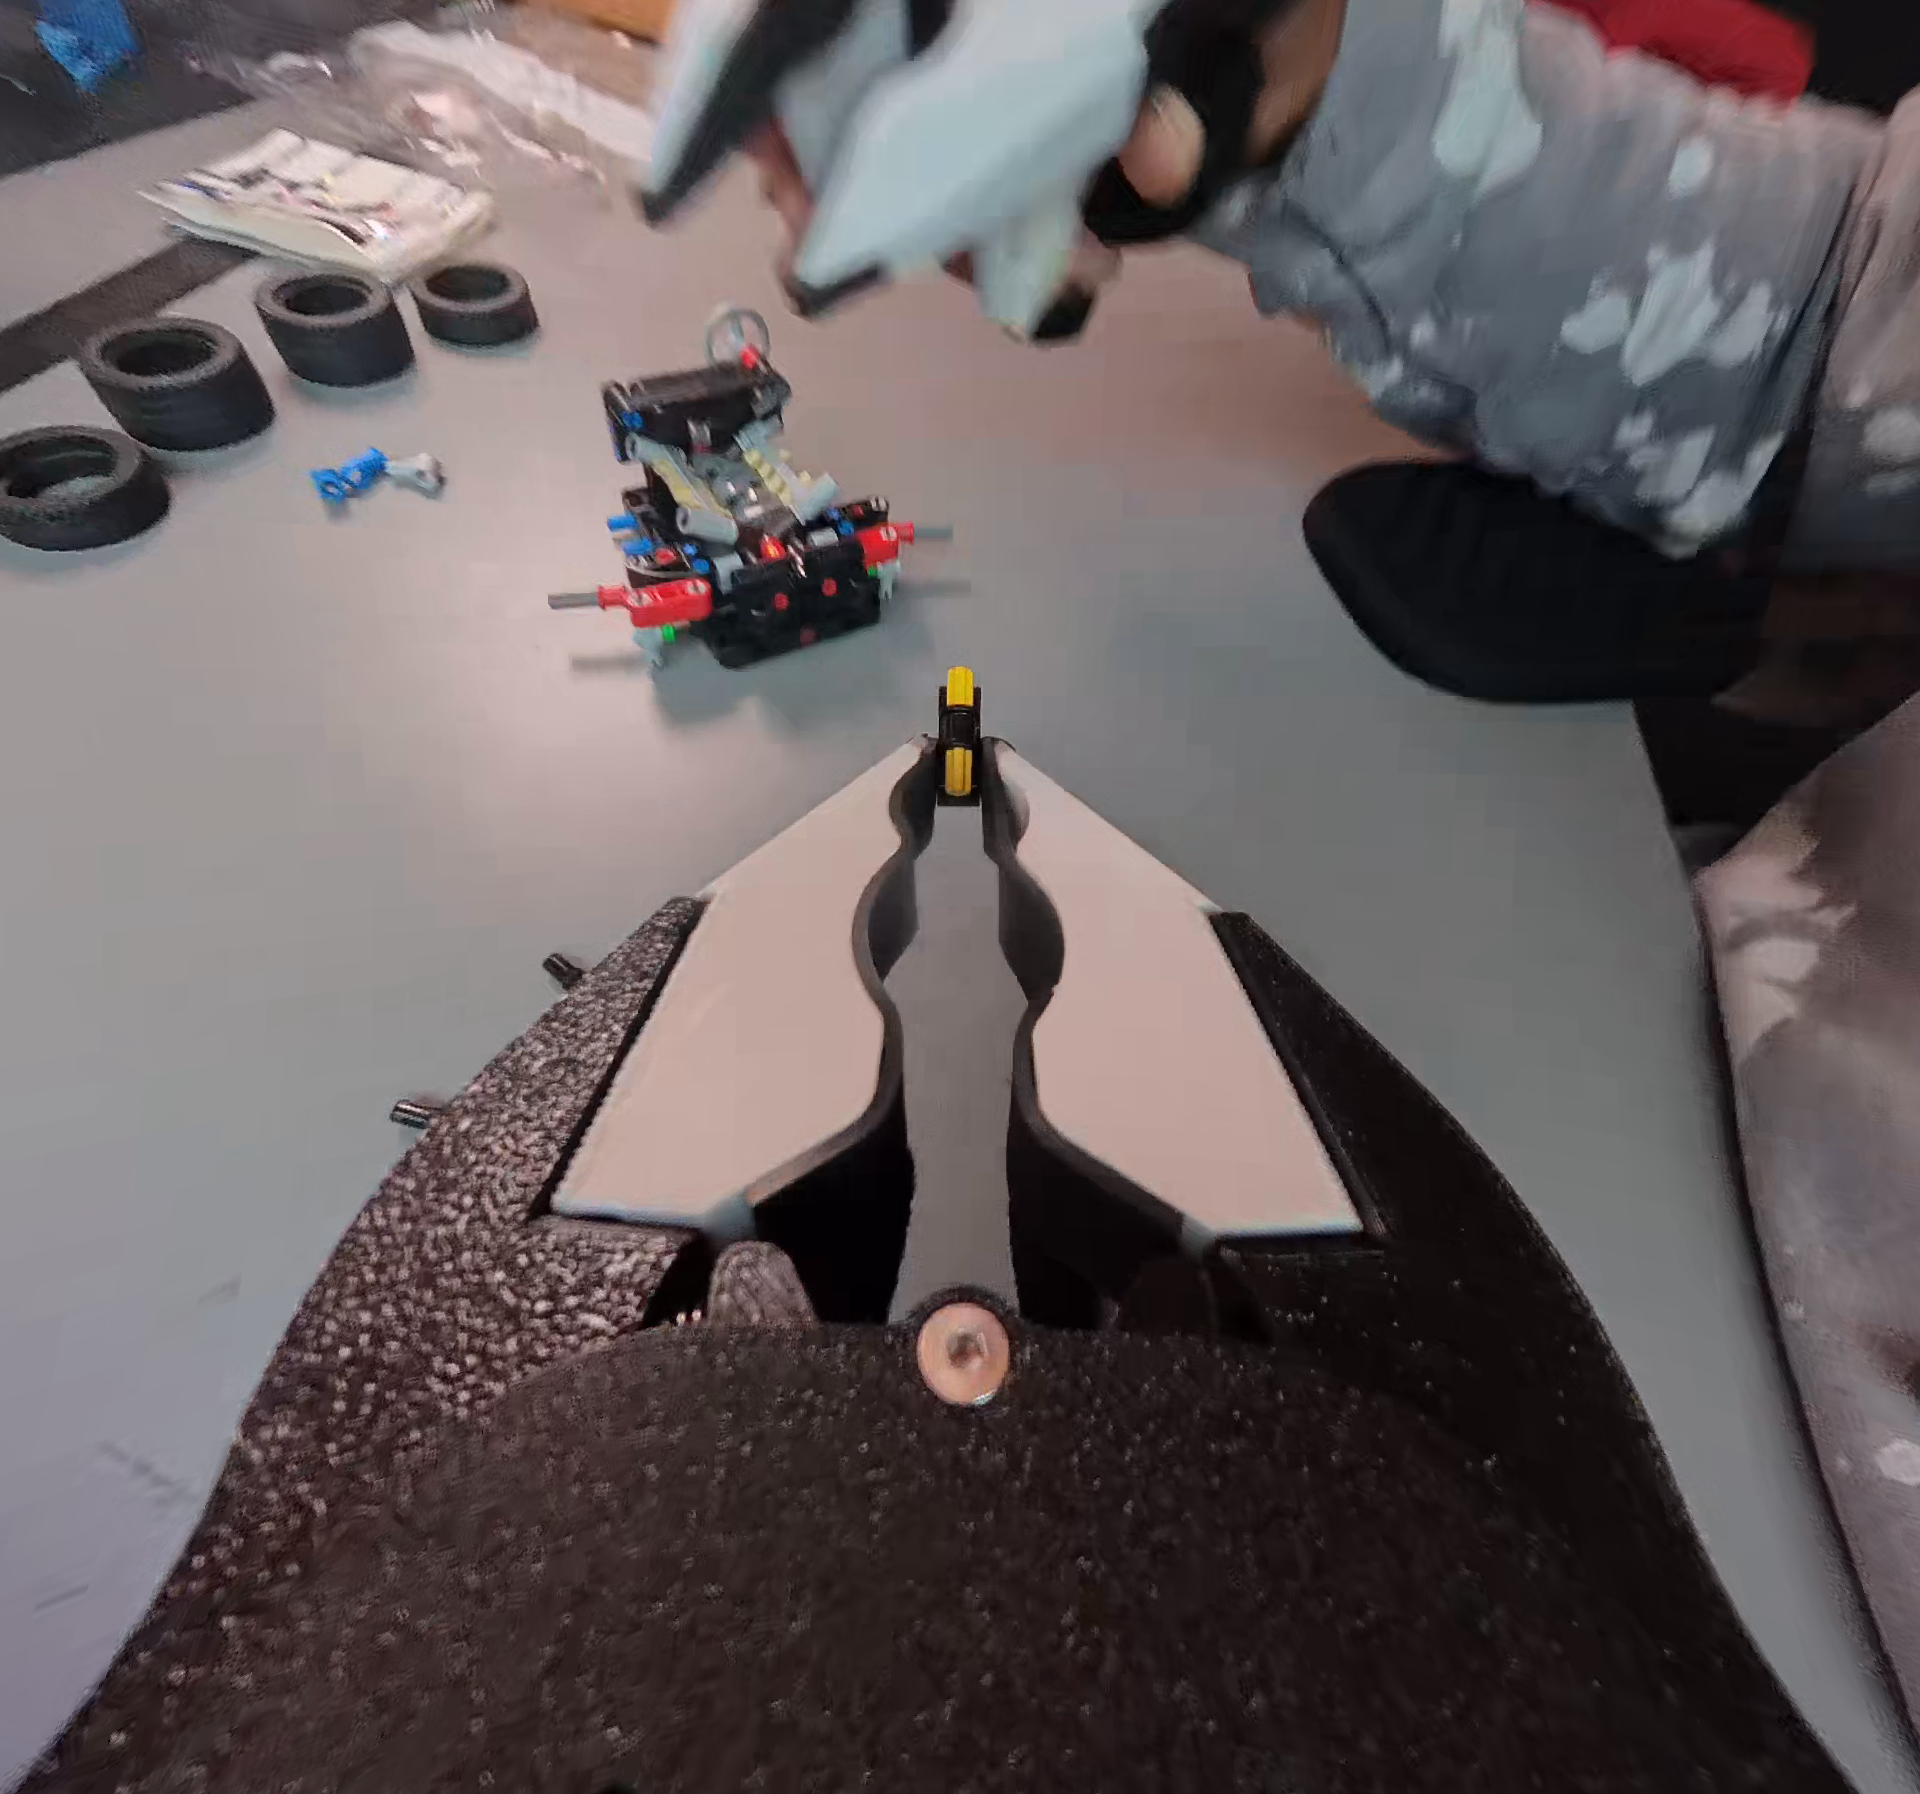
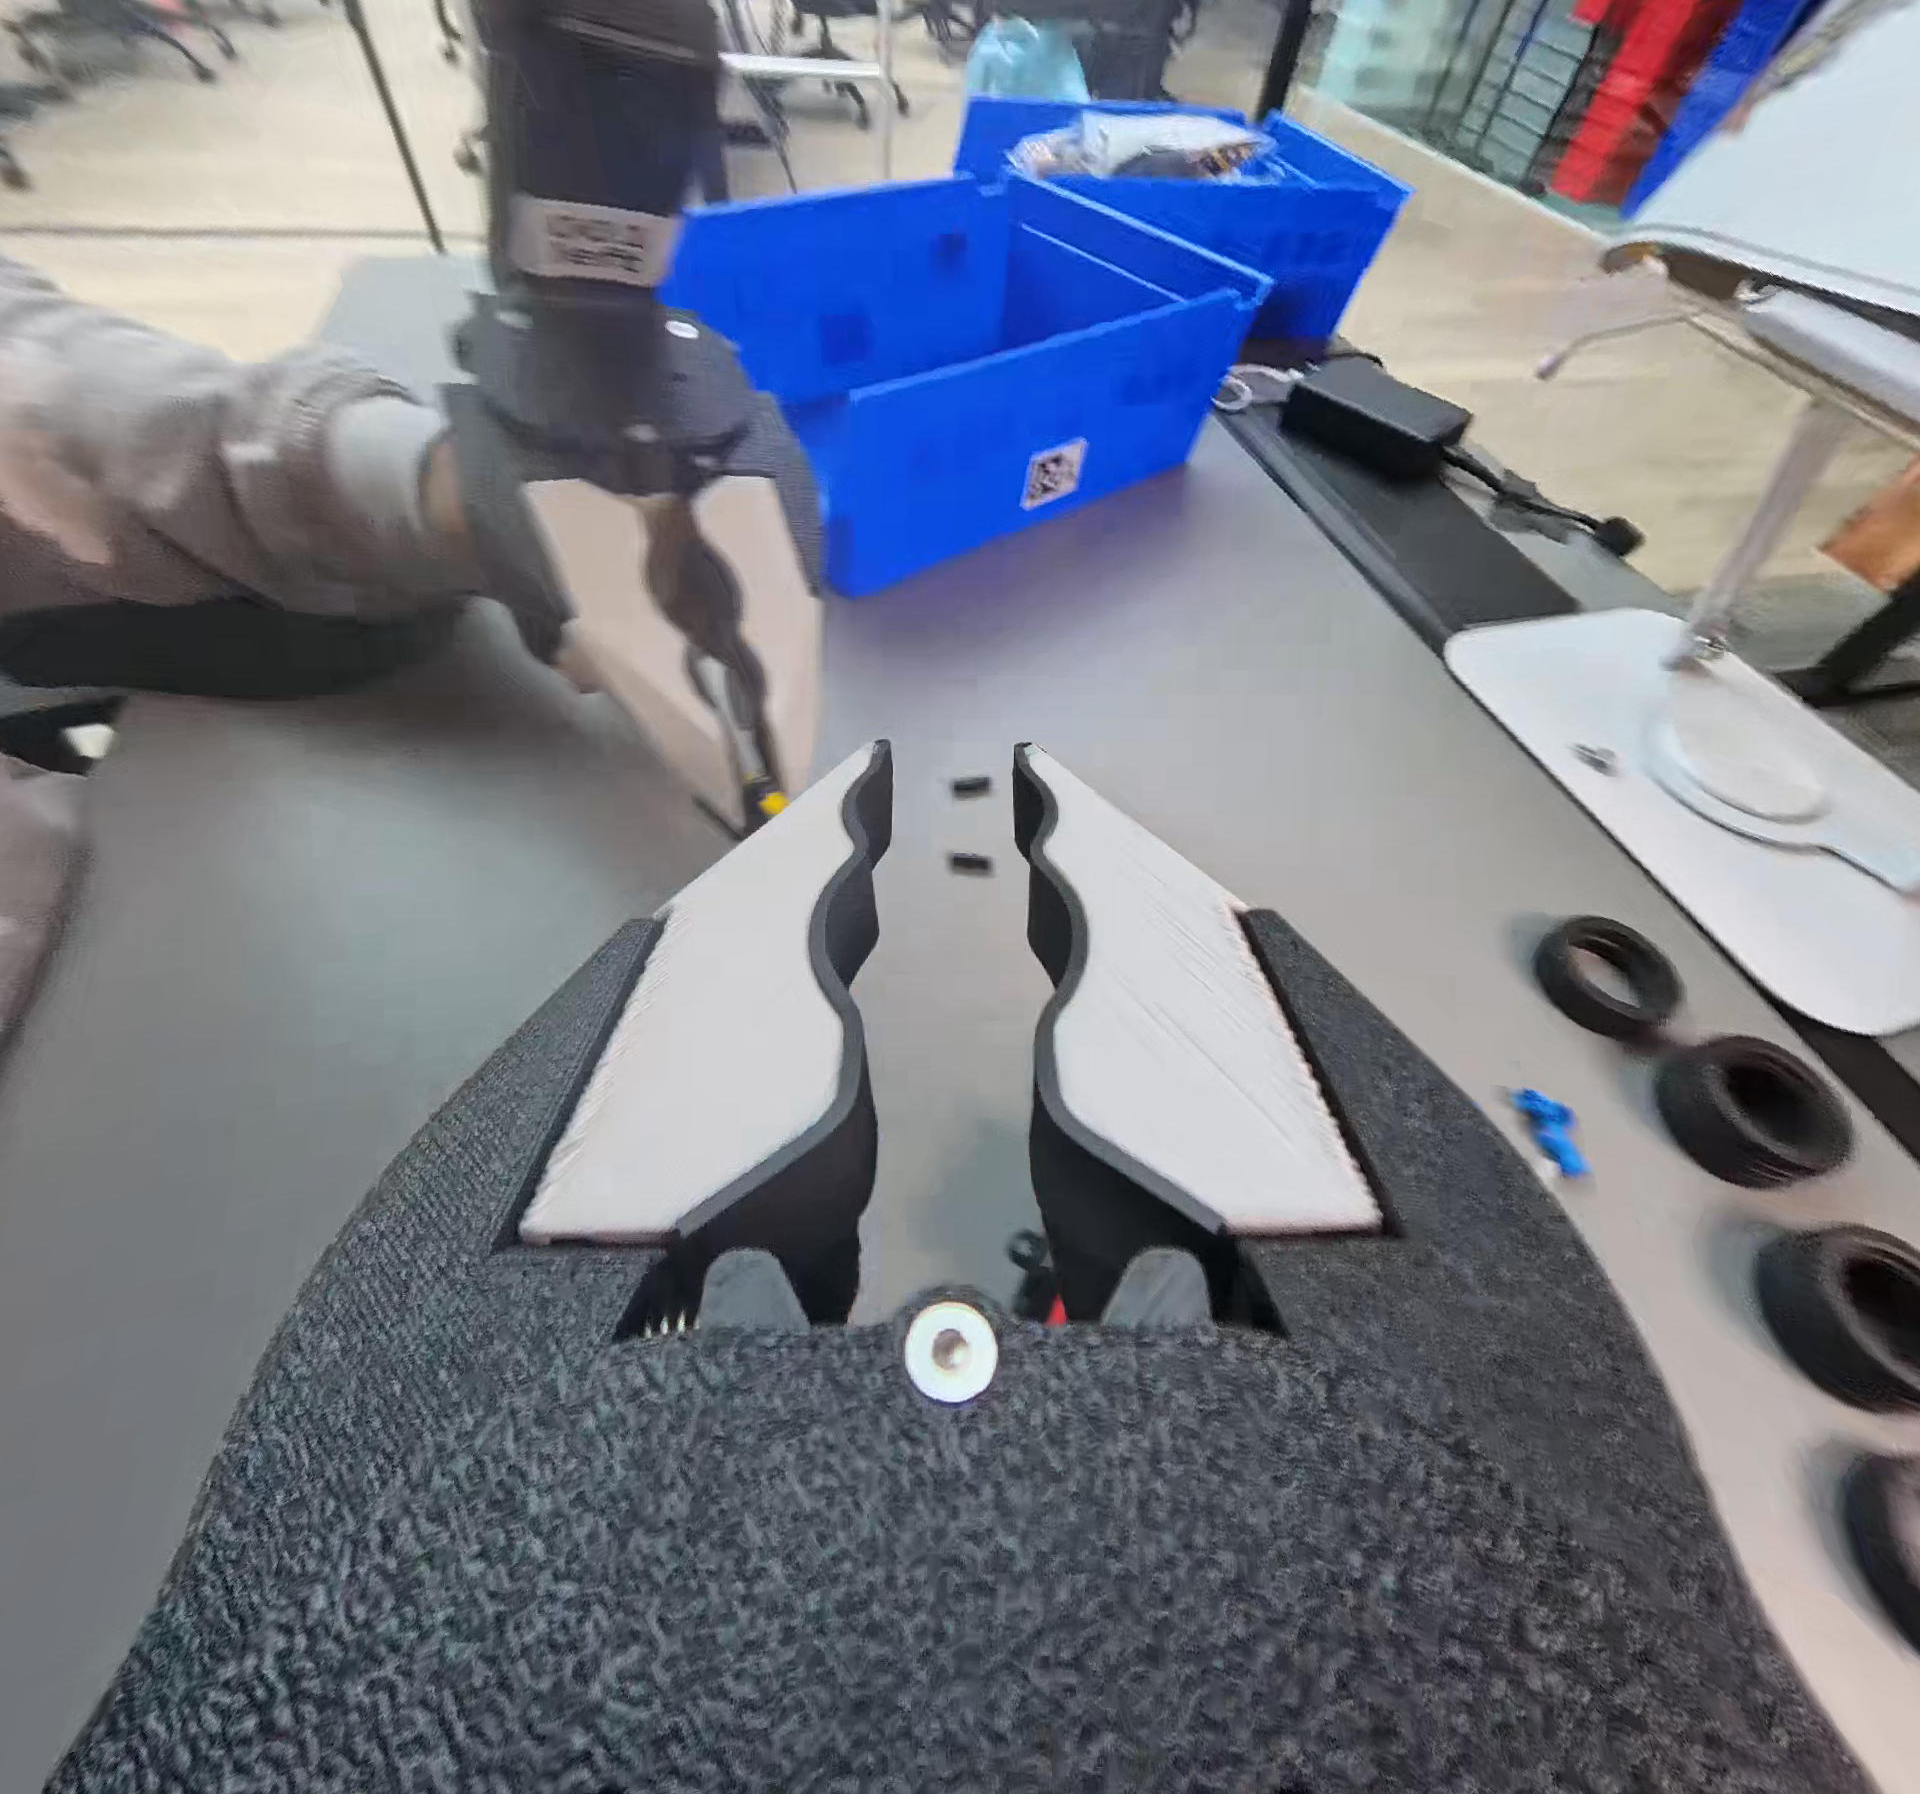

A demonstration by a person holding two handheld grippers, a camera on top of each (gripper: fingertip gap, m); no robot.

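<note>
My left gripper (image 1: 958, 757) is shut on a small yellow-and-black toy part (image 1: 958, 728), held just above the grey table (image 1: 312, 861). A partly built black toy car chassis (image 1: 743, 508) with red and blue pins sits ahead and to the left. My right gripper (image 2: 953, 757) is open and empty above the table, and two small black pins (image 2: 969, 825) lie between its fingertips. It also shows blurred in the left wrist view (image 1: 914, 144), raised over the chassis. The left gripper shows in the right wrist view (image 2: 727, 664), with the yellow part (image 2: 767, 799) at its tips.
Several black tyres (image 1: 177, 383) and a blue-and-grey piece (image 1: 374, 471) lie left of the chassis, with a booklet (image 1: 312, 201) behind. Blue bins (image 2: 1039, 342) stand at the table's far end. A white lamp base (image 2: 1714, 788), tyres (image 2: 1756, 1110) and a black adapter (image 2: 1371, 414) are to the right. Spacing between my two grippers at the tips: around 8 cm. From the right gripper's tips to the blue-and-grey piece (image 1: 374, 471) is close to 20 cm.
</note>
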